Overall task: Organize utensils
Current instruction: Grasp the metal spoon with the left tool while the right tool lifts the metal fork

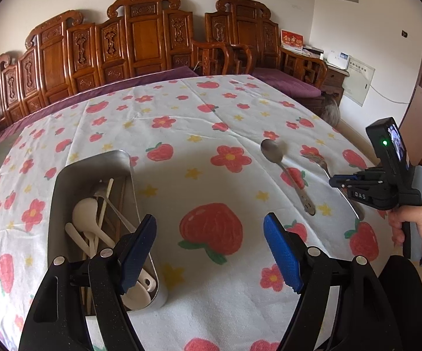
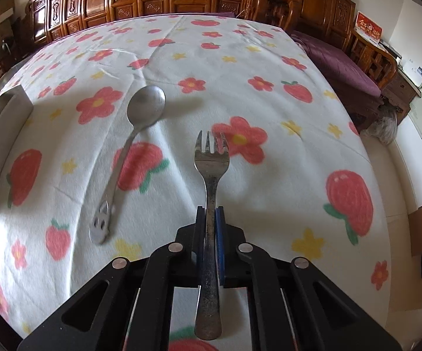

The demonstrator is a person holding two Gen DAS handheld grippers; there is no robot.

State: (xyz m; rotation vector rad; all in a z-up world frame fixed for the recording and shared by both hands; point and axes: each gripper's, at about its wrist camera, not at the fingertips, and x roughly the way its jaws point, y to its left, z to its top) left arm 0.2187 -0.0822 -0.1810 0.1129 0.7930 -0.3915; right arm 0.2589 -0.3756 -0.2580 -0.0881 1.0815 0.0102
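Picking up the fork

The right gripper (image 2: 210, 222) pinches the silver metal fork (image 2: 211, 175) on the flowery tablecloth (image 2: 269, 175). Next, lift it into the grey metal box (image 1: 94, 169). The left gripper (image 1: 211, 251) waits wide open, empty.

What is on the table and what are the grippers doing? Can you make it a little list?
table cover: white cloth with strawberries and flowers
right gripper: shut on the metal fork
left gripper: open, nothing between its fingers
metal spoon: lying on the cloth, left of the fork
metal box: holds white spoons and chopsticks
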